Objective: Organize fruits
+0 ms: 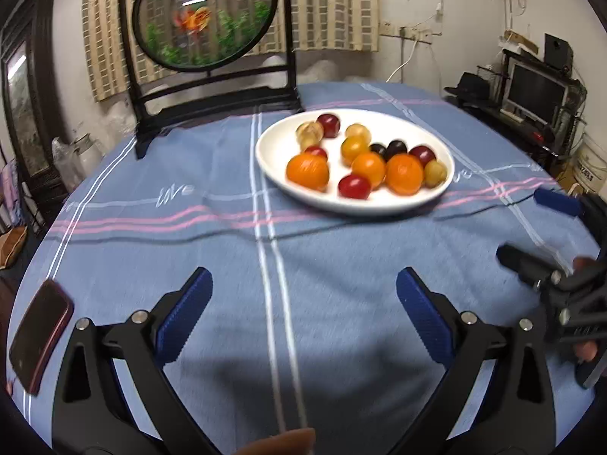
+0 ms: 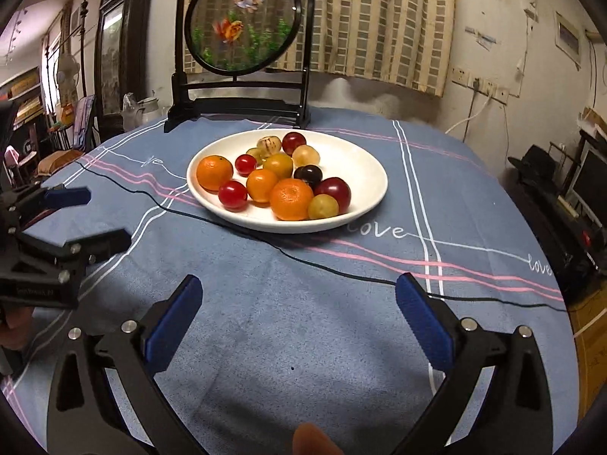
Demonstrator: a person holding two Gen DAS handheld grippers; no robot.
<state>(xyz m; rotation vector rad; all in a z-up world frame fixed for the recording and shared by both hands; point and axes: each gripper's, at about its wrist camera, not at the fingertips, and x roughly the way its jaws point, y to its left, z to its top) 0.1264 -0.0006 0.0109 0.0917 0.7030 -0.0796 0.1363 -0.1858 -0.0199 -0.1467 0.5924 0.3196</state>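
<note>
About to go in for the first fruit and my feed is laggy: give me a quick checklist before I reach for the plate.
1. Left gripper open and empty: ok.
2. Right gripper open and empty: ok.
3. All fruit on the white plate, none loose on the cloth: ok.
4. Nearest fruit, the big orange at the front, free from above: ok.
5. Black cable runs across the tablecloth just in front of the plate, in the reach path: not ok.
6. A container to sort fruit into: cannot tell, none in view.
</note>
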